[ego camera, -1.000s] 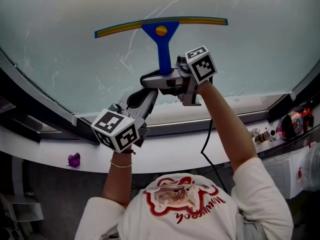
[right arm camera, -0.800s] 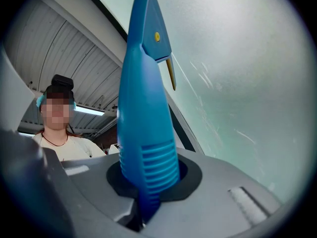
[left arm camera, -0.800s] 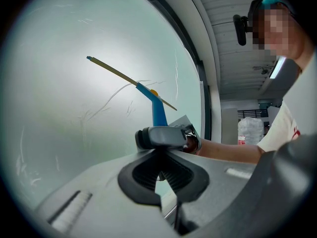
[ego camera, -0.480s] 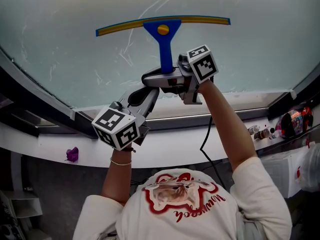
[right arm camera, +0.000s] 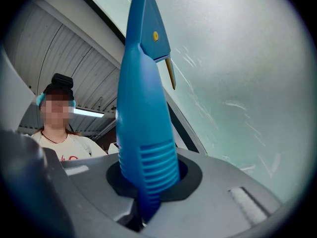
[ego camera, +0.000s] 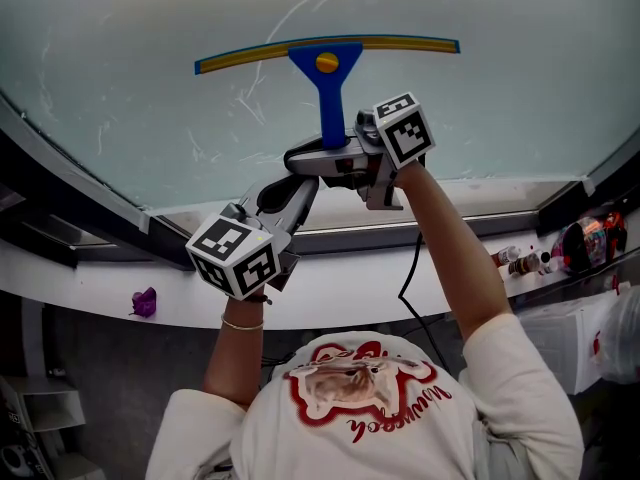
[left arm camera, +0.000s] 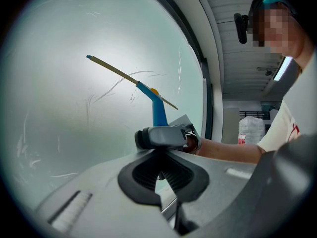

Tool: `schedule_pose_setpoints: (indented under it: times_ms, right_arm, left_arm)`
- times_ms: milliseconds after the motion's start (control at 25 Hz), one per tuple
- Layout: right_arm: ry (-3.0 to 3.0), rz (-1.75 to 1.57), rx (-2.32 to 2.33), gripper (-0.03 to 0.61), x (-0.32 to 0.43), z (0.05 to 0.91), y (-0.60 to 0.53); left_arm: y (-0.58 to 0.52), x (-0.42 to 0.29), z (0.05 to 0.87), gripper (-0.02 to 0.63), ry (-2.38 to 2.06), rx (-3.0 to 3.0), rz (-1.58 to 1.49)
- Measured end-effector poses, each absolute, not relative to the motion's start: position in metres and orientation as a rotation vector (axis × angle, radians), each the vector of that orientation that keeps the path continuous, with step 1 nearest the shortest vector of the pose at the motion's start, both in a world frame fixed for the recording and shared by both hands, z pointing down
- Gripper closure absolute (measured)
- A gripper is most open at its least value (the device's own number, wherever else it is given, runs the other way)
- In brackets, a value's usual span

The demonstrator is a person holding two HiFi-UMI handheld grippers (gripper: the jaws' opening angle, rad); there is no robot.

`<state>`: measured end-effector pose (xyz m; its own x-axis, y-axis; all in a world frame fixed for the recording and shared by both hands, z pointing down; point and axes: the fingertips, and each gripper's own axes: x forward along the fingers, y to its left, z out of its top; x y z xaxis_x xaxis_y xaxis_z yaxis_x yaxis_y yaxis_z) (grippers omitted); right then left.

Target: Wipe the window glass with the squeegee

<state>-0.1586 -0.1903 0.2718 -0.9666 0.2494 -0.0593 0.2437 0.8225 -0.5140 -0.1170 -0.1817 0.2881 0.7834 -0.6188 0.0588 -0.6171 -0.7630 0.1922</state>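
A squeegee with a blue handle (ego camera: 328, 98) and a yellow-edged blade (ego camera: 330, 48) rests flat against the window glass (ego camera: 500, 118), blade level. My right gripper (ego camera: 335, 158) is shut on the lower end of the handle. The right gripper view shows the ribbed handle (right arm camera: 146, 118) pinched between the jaws of the right gripper (right arm camera: 148, 192). My left gripper (ego camera: 283, 190) sits below and left of the right one, shut with nothing in it, its tips just under the right gripper. From the left gripper (left arm camera: 158, 175), the squeegee (left arm camera: 158, 110) rises past the right gripper (left arm camera: 166, 137).
A dark window frame (ego camera: 80, 203) and a white ledge (ego camera: 340, 288) run below the glass. A small purple object (ego camera: 145, 301) lies on the ledge at left. Small bottles (ego camera: 520, 261) stand at right. A black cable (ego camera: 412, 268) hangs from the right gripper.
The squeegee and both grippers have drifted only slightly to the right on the glass. Both grips are the same as before.
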Motion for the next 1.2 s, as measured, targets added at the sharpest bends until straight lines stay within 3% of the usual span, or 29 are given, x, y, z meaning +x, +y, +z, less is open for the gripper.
schedule_pose_setpoints:
  times_ms: [1200]
  right_arm:
    - [-2.935, 0.922, -0.399, 0.526, -0.159, 0.310, -0.188]
  left_arm:
    - [-0.179, -0.116, 0.324, 0.612, -0.953, 2.716, 0.028]
